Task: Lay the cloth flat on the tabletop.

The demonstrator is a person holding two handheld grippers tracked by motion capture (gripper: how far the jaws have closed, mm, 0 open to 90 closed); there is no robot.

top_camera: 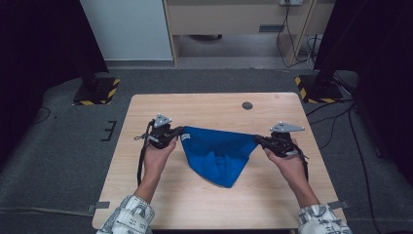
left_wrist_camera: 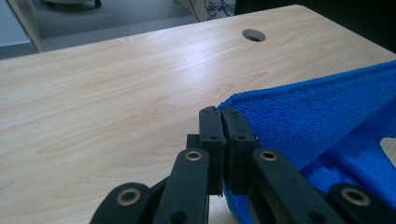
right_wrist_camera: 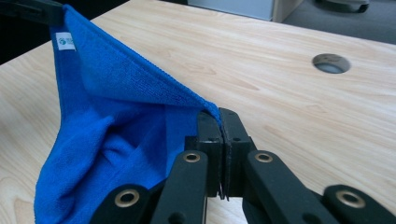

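One blue cloth (top_camera: pixel 219 153) hangs stretched between two grippers over the middle of the tabletop (top_camera: pixel 204 105), nearer the person's edge than the far one. The left gripper (top_camera: pixel 178 131) has its fingers (left_wrist_camera: pixel 212 123) closed tight on one upper corner of the cloth, and the right gripper (top_camera: pixel 258 140) has its fingers (right_wrist_camera: pixel 209 128) pinched on the opposite upper corner; in both gripper views the black fingers meet with only the blue hem between them. The top edge runs nearly taut from one grip to the other, sagging slightly, while the rest of the cloth droops into a point toward the near edge, its lower tip seemingly resting on or just above the wood. A small white label (right_wrist_camera: pixel 65 41) sits near the corner held by the left gripper.

The step in hand looks like the lift and spread: the cloth is held up by two corners so it can be laid out flat or folded. The next move probably calls for keeping both grips firm and the top edge even, then carrying the two corners together toward the far edge or down toward the wood so the hanging part settles without bunching.

Counted: one cloth, two grippers, two hands, and one round cable hole (top_camera: pixel 247 105) in the tabletop near its far right corner.
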